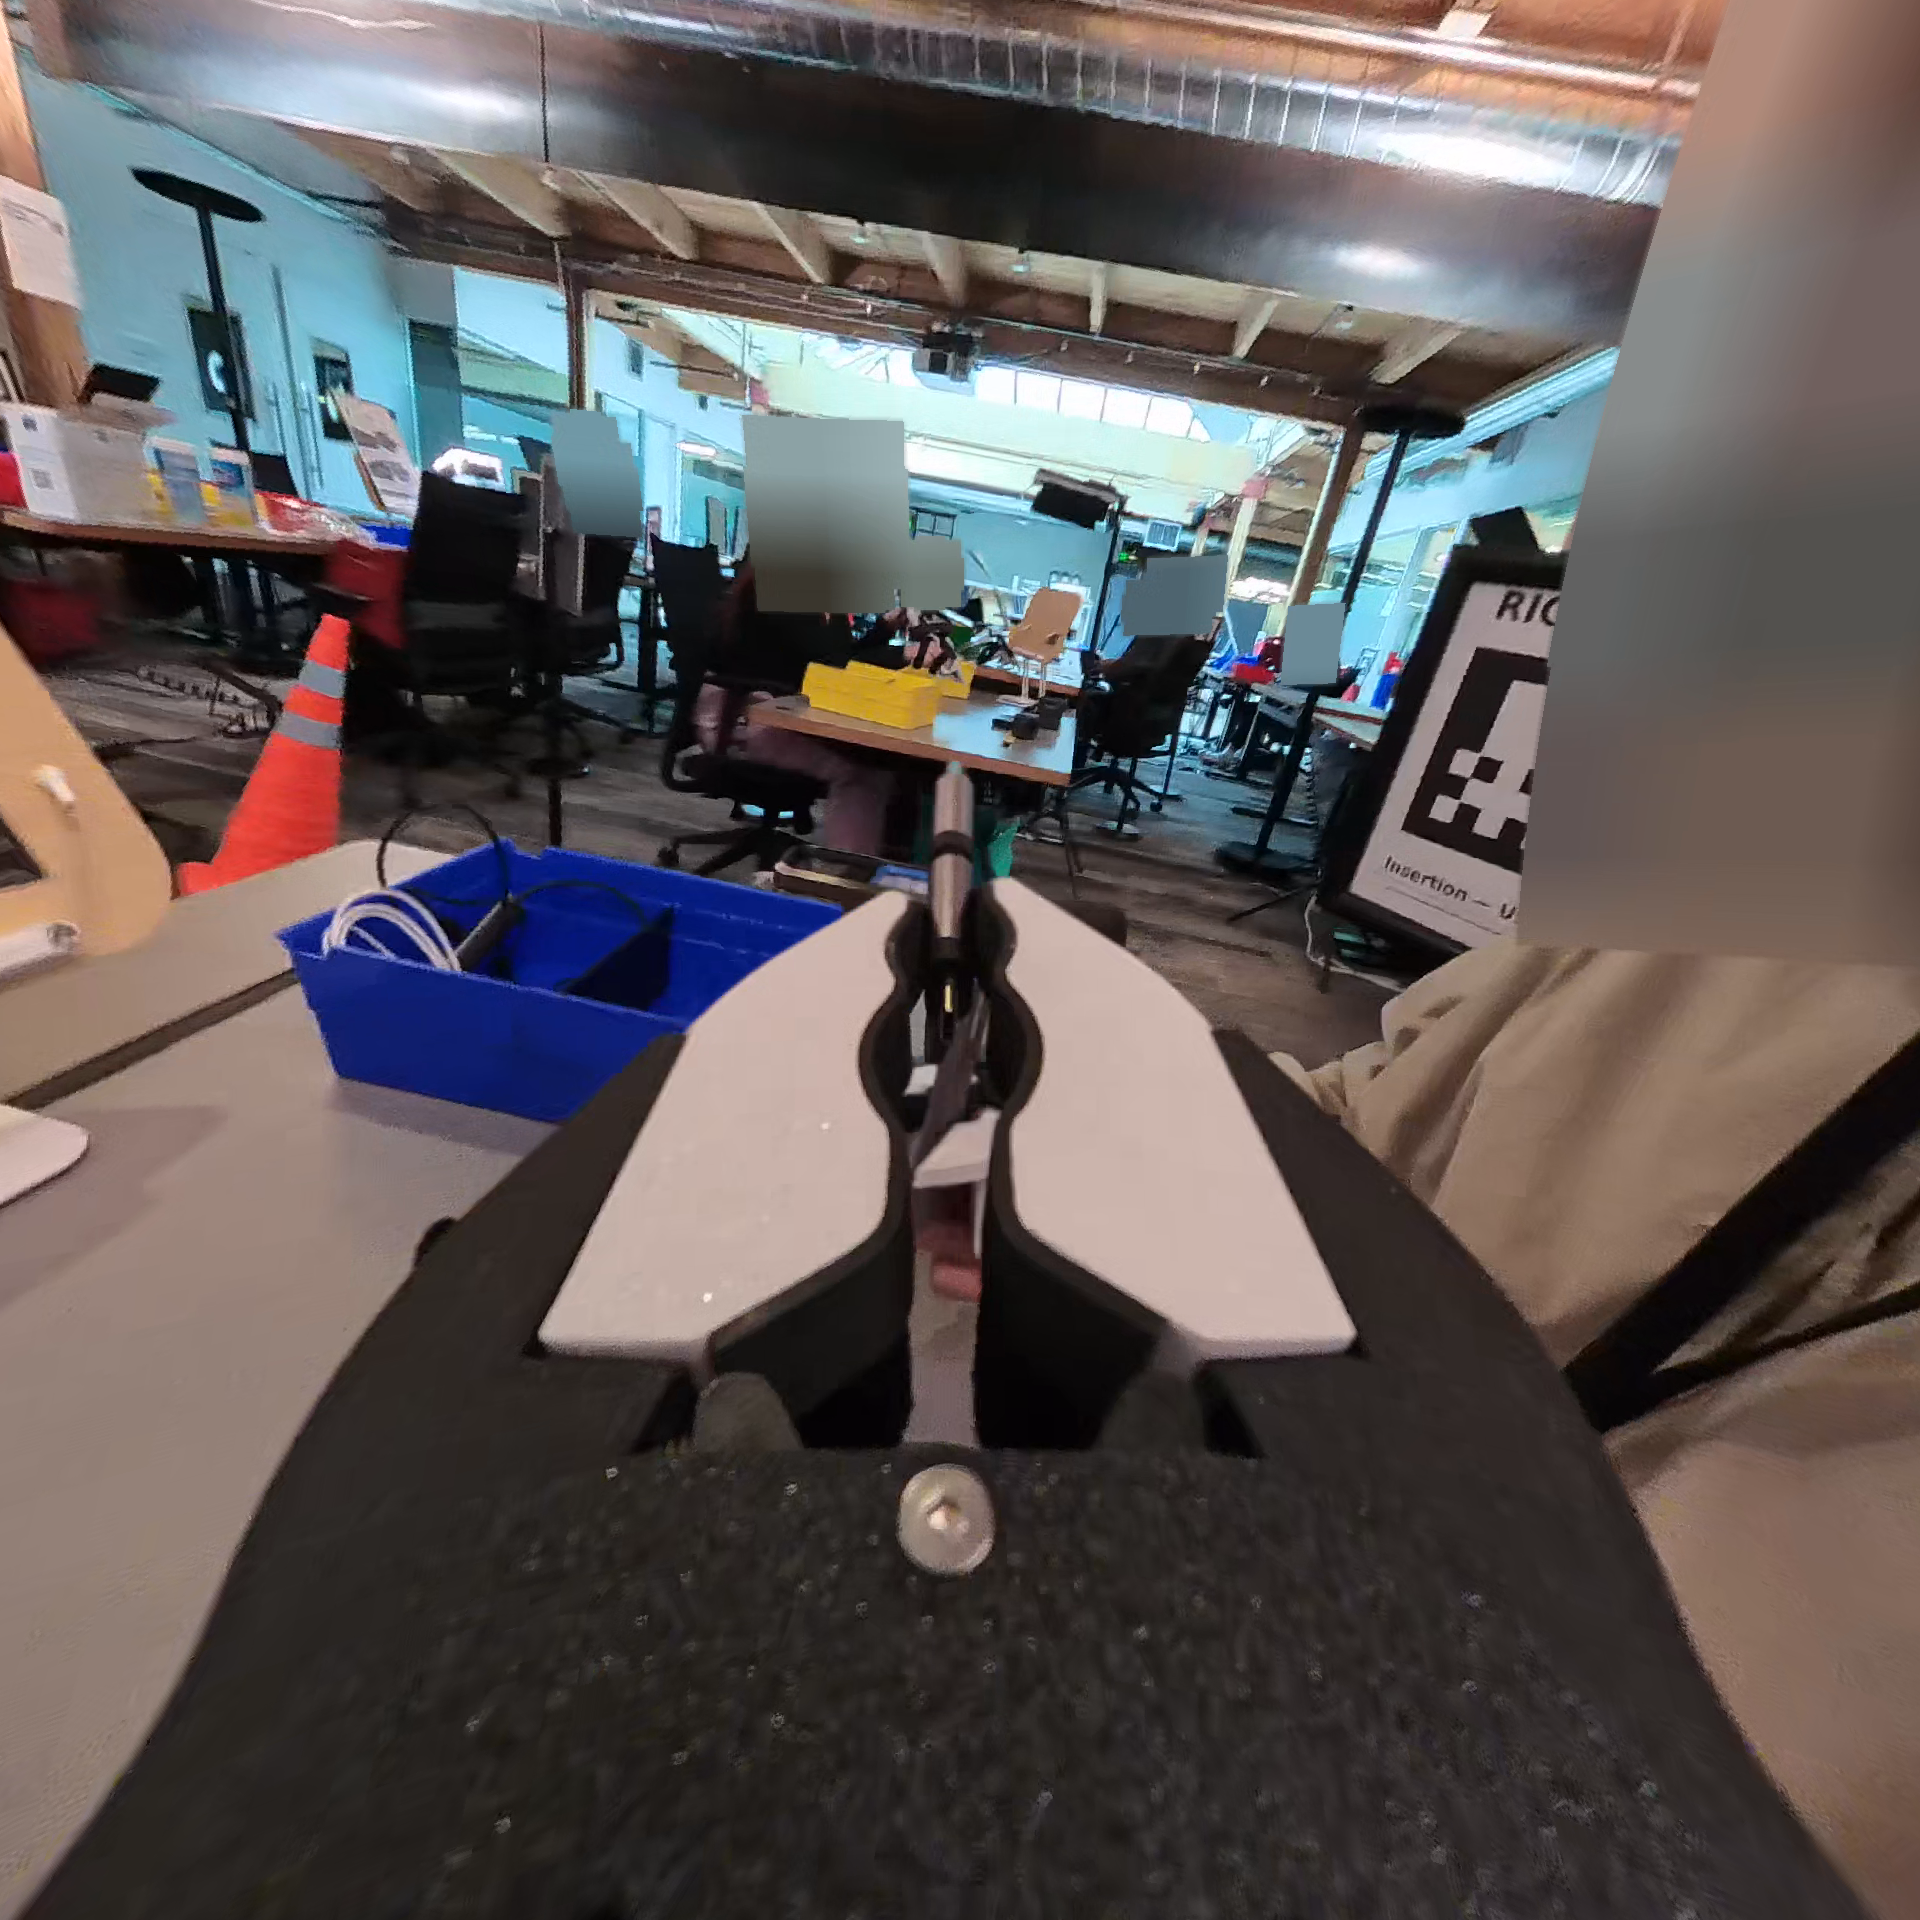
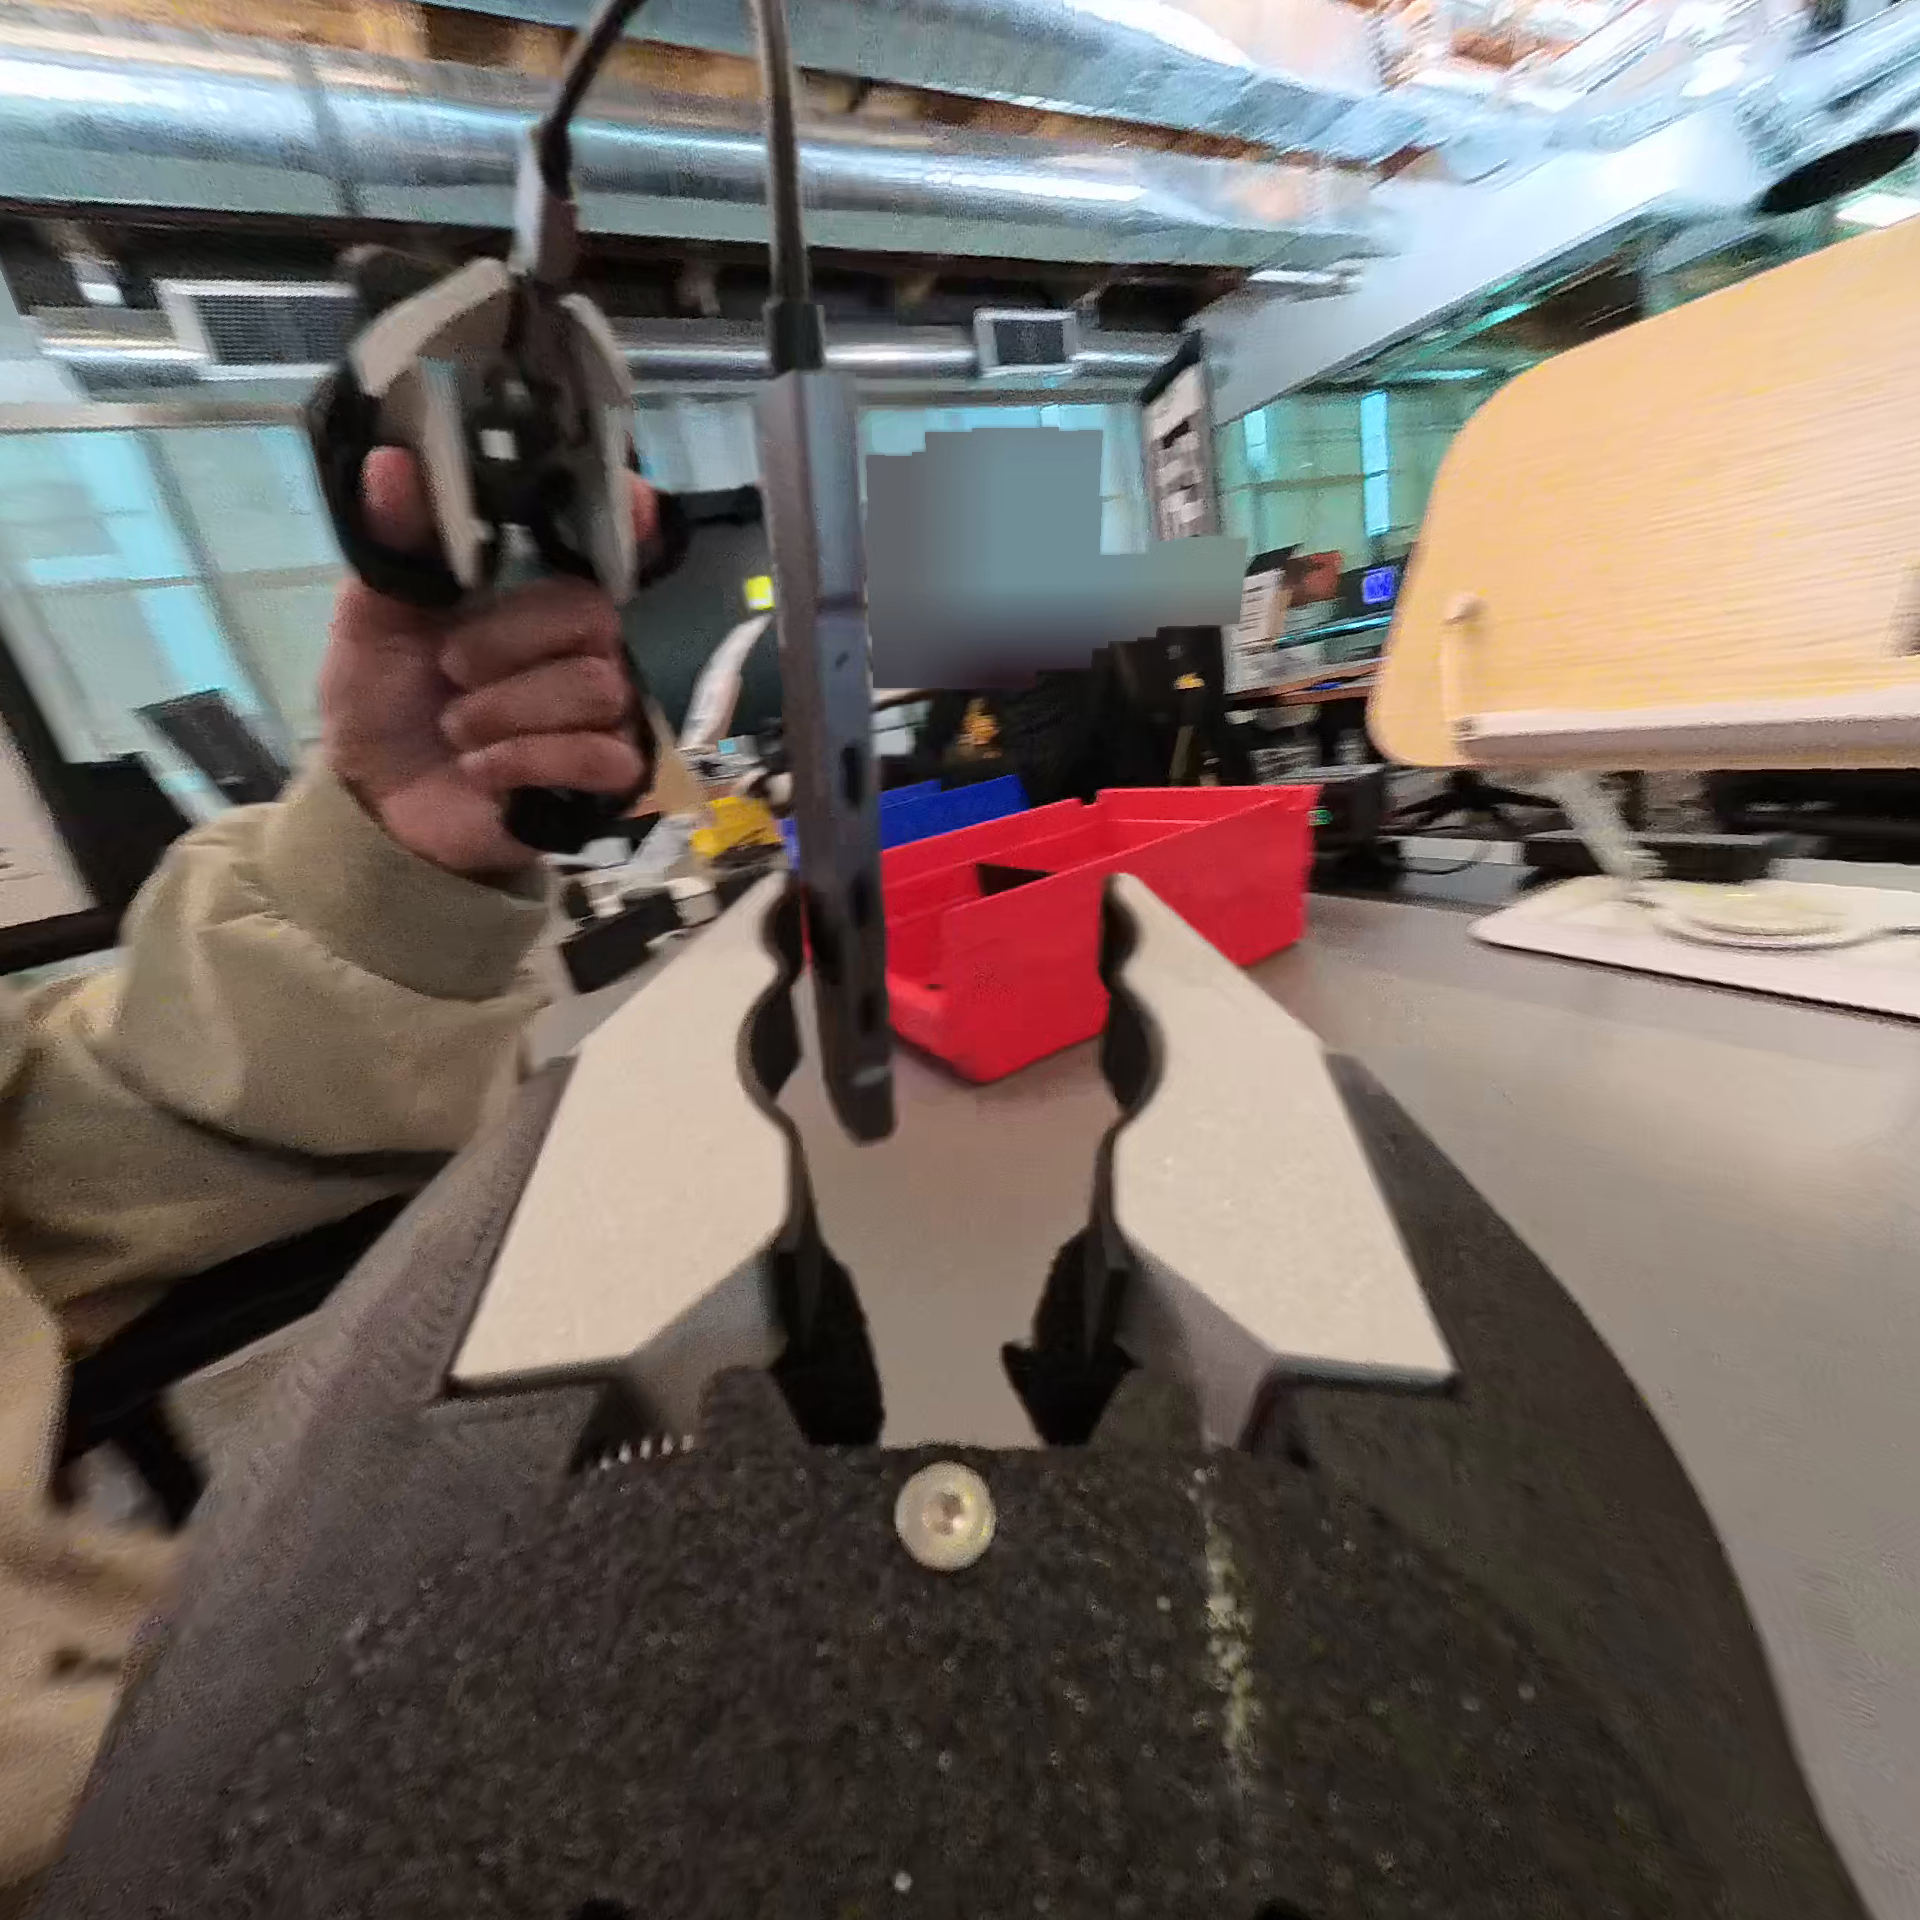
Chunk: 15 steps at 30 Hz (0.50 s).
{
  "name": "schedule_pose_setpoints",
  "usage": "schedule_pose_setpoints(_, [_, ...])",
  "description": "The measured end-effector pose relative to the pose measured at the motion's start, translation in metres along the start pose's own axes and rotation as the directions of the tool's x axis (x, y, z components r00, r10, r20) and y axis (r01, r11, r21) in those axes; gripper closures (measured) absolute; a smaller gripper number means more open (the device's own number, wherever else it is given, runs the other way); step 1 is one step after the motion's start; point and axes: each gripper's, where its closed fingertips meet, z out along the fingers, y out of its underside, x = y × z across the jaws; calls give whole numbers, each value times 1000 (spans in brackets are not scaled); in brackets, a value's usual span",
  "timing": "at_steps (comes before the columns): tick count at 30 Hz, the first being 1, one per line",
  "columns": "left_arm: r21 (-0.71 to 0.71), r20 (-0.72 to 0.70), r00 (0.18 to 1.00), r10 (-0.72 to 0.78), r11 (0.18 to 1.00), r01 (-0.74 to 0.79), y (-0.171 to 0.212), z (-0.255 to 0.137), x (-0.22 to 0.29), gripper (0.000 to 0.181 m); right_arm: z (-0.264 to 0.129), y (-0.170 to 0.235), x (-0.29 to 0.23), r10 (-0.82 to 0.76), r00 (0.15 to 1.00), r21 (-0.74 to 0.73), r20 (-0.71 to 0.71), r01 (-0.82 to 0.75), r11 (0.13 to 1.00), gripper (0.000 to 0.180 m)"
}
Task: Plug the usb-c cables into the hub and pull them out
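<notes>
My left gripper (image 1: 951, 904) is shut on a grey metal cable plug (image 1: 951, 831) that sticks out past the fingertips. In the right wrist view the left gripper (image 2: 540, 301) is raised at upper left in a hand, holding the plug (image 2: 545, 197). A dark cable arcs up from it and comes down to the slim grey hub (image 2: 826, 623). The hub hangs upright by that cable. Its lower end sits between the fingers of my right gripper (image 2: 948, 904), close to the left finger. The right gripper is open and holds nothing.
A blue bin (image 1: 499, 997) on the grey table holds a white cable (image 1: 384, 925) and a black cable. A red bin (image 2: 1091, 914) stands just beyond the right gripper. A light wooden panel (image 2: 1662, 499) on a white base is at the right. A beige sleeve (image 1: 1610, 1143) is close by. Tip to tip, the grippers are about 15 centimeters apart.
</notes>
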Motion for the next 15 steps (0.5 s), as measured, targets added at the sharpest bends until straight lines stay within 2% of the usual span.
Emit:
schedule_pose_setpoints(2, [-21, 30, 1000, -4, 1000, 5, 12, -3, -9, 172, -1, 3, -20, -31, 992, -20, 125, 33, 999, 172])
schedule_pose_setpoints(5, [-41, 122, 992, -24, 999, 30, 26, -24, -38, 172, -10, 2, -17, -43, 989, -40, 141, 49, 998, 172])
schedule_pose_setpoints(7, [-79, 198, 979, -43, 995, 60, 42, -44, -63, 172, -20, -4, -4, -52, 995, -44, 91, 56, 997, 172])
schedule_pose_setpoints(9, [-170, 251, 966, -57, 980, 102, 72, -60, -82, 172, -34, -22, 12, -61, 998, 21, 24, 60, 998, 172])
schedule_pose_setpoints(11, [-272, 259, 964, -68, 952, 140, 107, -61, -86, 172, -44, -34, 15, -84, 996, 47, 30, 82, 995, 173])
schedule_pose_setpoints(15, [-509, 261, 961, 89, 859, 59, 159, -47, -82, 170, -50, -35, 11, -173, 985, 40, 17, 172, 984, 173])
